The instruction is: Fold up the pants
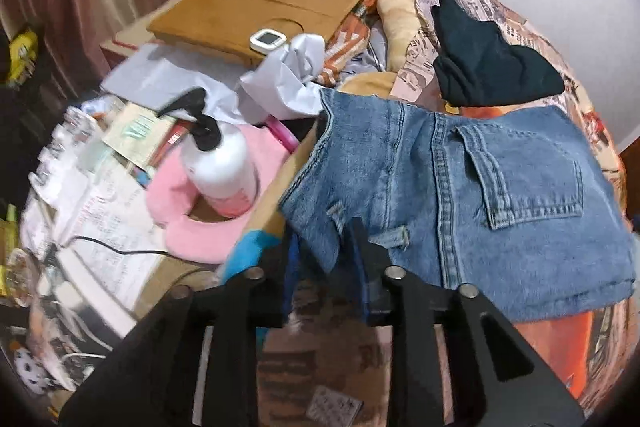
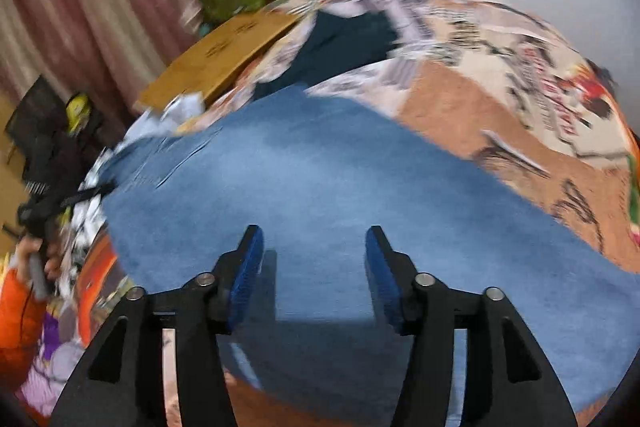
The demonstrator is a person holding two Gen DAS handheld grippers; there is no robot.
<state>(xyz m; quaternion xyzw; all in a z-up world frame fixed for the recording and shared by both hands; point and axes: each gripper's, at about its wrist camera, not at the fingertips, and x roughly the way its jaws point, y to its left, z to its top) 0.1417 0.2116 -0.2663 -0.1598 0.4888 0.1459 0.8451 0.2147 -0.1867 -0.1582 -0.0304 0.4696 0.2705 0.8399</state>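
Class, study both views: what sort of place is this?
Probably a lived-in bedroom: the jeans lie on a printed bedspread, pink curtains hang behind, and a cluttered bedside surface holds a pump bottle.

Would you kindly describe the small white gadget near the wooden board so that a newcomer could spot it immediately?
Start at the tan wooden board with flower-shaped cutouts, lying beyond the jeans at the cluttered bedside. On its near edge, just above the crumpled white paper, sits the small white gadget. Unlike the tall white pump bottle nearby, it is flat, squarish, with a pale screen framed in dark.
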